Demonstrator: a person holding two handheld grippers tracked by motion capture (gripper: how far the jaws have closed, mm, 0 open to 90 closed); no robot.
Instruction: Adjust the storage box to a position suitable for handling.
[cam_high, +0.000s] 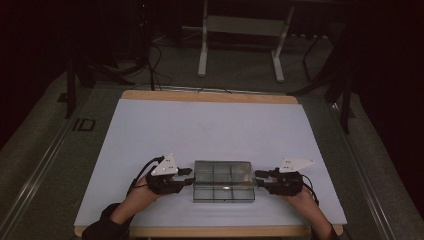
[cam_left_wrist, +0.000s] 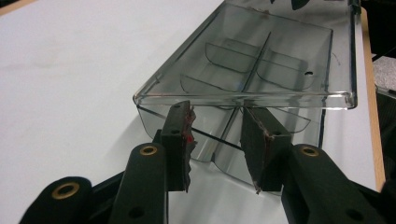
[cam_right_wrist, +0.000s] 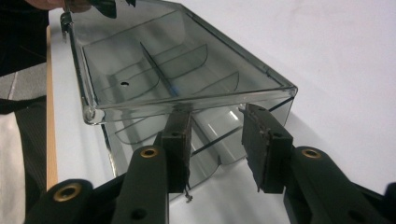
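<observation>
- A clear plastic organizer box (cam_high: 223, 180) with inner dividers sits closed on the near middle of the white table (cam_high: 150, 130).
- The left gripper (cam_high: 188, 180), at the box's left end, has its jaws spread just beneath the lid's rim, pinching nothing.
- The right gripper (cam_high: 259, 180), at the box's right end, likewise holds its jaws apart, gripping nothing.
</observation>
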